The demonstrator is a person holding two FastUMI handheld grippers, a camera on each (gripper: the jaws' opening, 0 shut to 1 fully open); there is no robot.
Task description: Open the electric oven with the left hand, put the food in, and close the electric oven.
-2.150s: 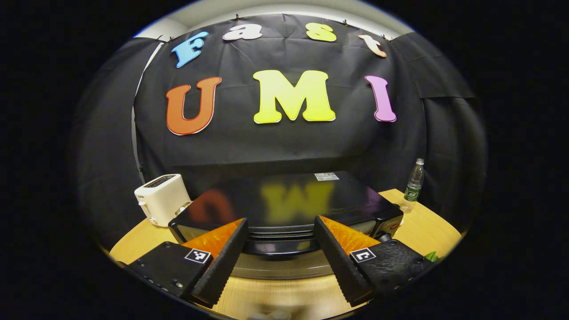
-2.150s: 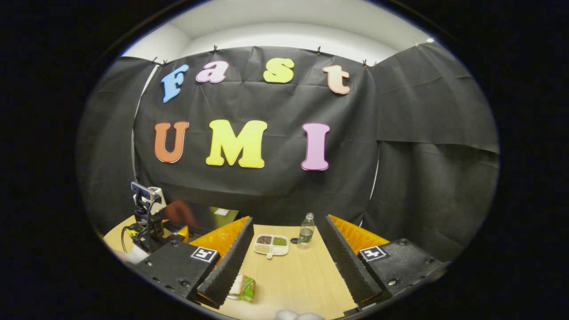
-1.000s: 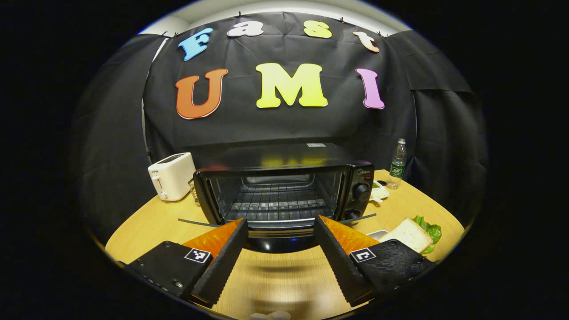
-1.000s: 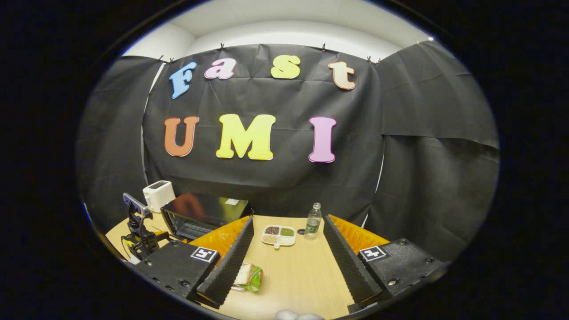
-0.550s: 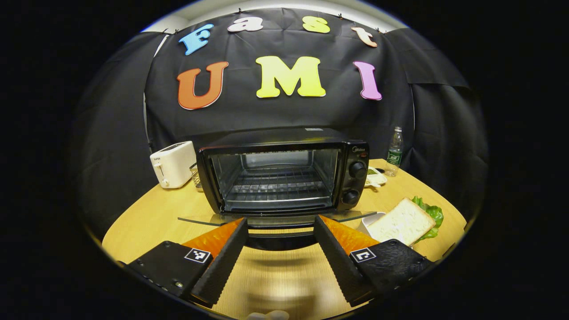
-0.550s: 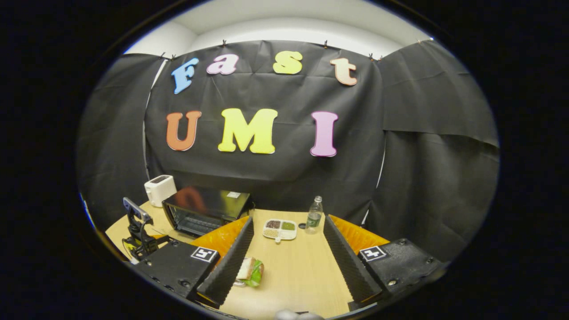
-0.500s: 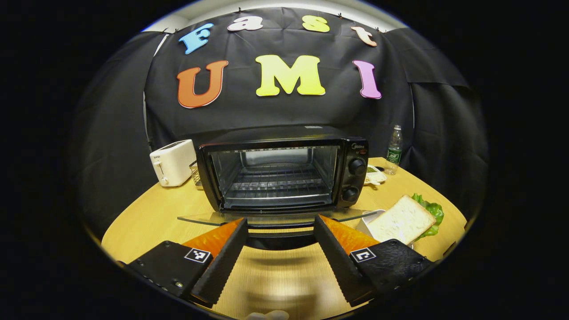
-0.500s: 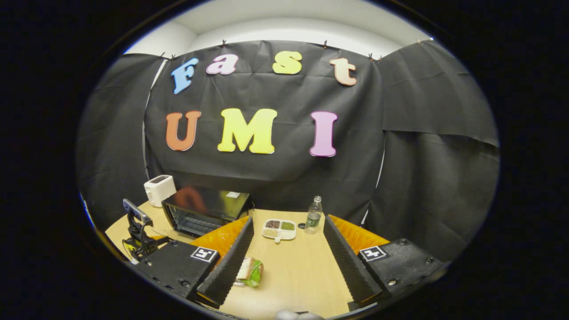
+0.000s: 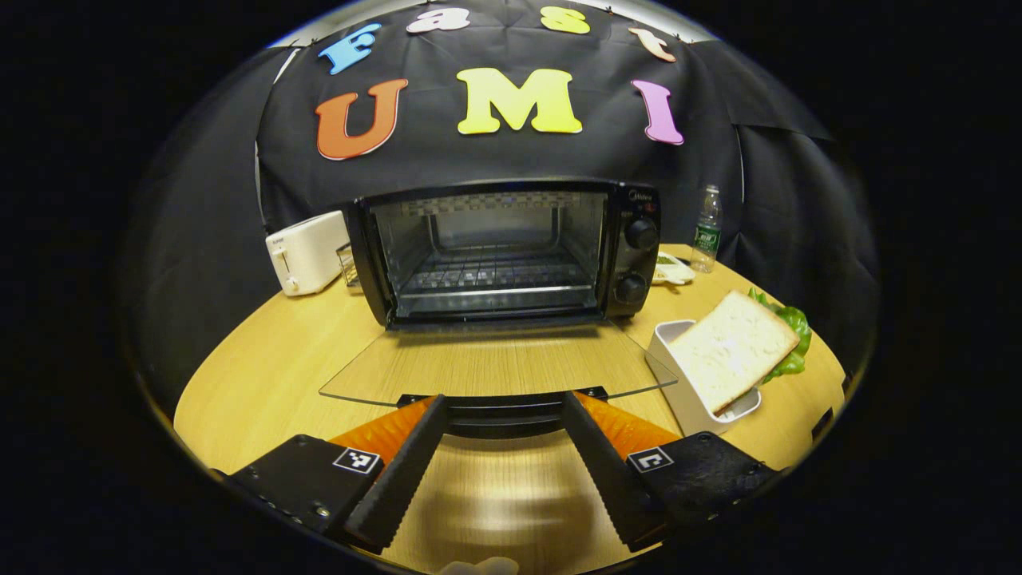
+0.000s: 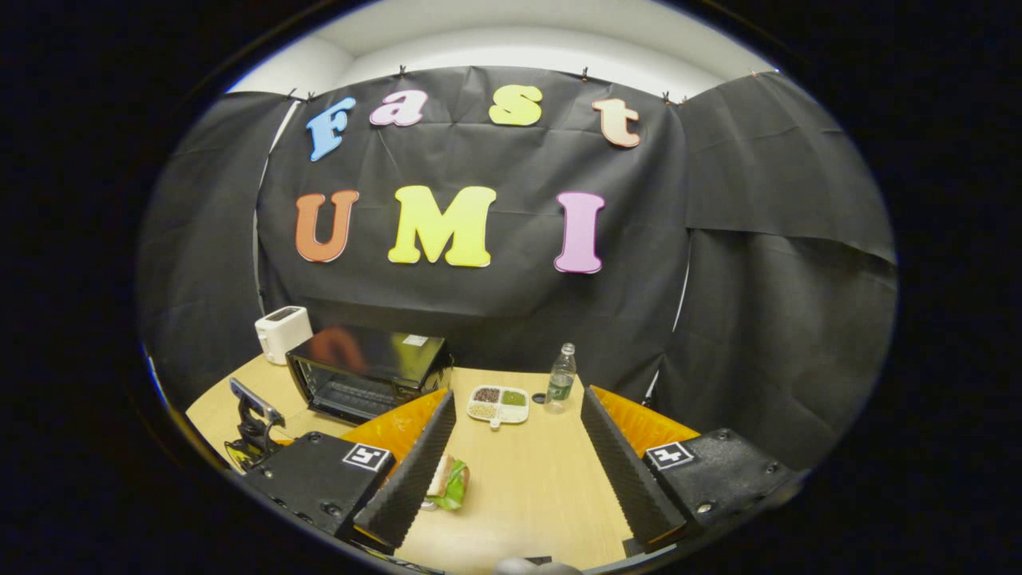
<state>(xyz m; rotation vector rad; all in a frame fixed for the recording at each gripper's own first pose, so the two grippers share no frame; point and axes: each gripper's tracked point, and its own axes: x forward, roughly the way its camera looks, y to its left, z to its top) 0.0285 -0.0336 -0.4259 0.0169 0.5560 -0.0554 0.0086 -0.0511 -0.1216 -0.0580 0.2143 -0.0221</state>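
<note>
Left gripper view: left gripper (image 9: 501,447) at bottom centre, fingers spread wide and holding nothing, their tips just at either end of the black door handle (image 9: 501,410); actual contact hard to judge. Electric oven (image 9: 503,251) sits centre frame on the wooden tabletop (image 9: 263,351), glass door (image 9: 495,367) dropped fully open and lying flat toward the camera, wire rack visible inside, two knobs on its right panel. Sandwich (image 9: 733,348), white bread over lettuce, rests tilted on a white tray (image 9: 679,383) at right of frame, just beside the door's right corner; tray's far side is hidden under the bread. White toaster (image 9: 307,251) at left of the oven, partly cut by the oven's side. Water bottle (image 9: 707,230) upper right, and a small dish (image 9: 673,271) mostly hidden behind the oven's right side. Right gripper view: right gripper (image 10: 515,471) at bottom centre, fingers spread, empty, above bare tabletop (image 10: 543,479). Sandwich (image 10: 449,481) lies lower centre-left, half hidden behind the left finger. Oven (image 10: 367,371) at mid-left, small, its opened door hard to make out. Divided dish (image 10: 498,404) and bottle (image 10: 560,377) stand centre; toaster (image 10: 282,333) left. The other gripper (image 10: 254,427) shows at lower left, partly cut off.
</note>
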